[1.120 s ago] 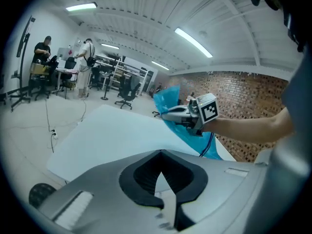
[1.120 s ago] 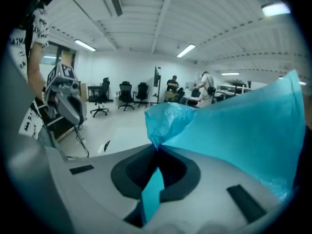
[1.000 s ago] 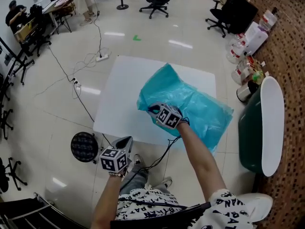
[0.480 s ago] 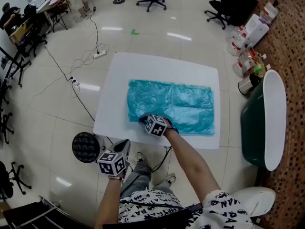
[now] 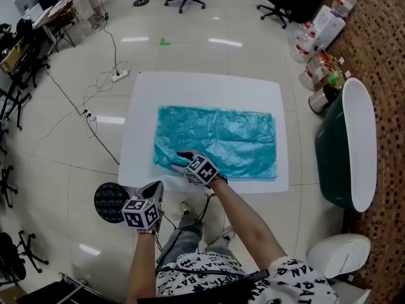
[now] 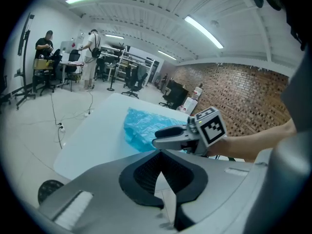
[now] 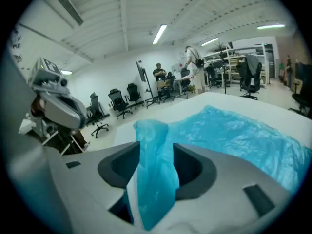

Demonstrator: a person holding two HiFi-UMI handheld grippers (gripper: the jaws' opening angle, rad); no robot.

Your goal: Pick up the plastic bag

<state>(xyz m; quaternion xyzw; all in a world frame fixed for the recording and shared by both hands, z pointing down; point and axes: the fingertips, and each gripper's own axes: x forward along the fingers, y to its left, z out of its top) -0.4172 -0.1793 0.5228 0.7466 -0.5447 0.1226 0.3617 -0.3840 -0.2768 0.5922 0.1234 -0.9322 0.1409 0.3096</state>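
Mat: a white mat [image 5: 145, 106] lies on the floor beneath and ahead of the right jaws, and is wider than the bag on every side.
Bag: the teal plastic bag [image 5: 221, 138] is spread nearly flat on the mat. It stretches ahead and to the right of the right jaws, and its near-left corner is drawn up between them.
Handling: it looks like thin film, so probably very light, limp and slippery. It should drape and billow when lifted, and could slide out of a shallow pinch.
Right gripper: the right gripper [image 5: 179, 160] has its jaws opening. A bunched fold of the bag stands upright in the gap, and the pads no longer seem to press on it.
Left gripper: the left gripper [image 5: 154, 190] has its jaws together with nothing between them. It hangs over the floor, off the mat, behind and to the left of the right jaws.
Where to hold: best at the gathered corner or an edge, with several layers bunched deep between the pads. The flat middle offers no fold to catch.
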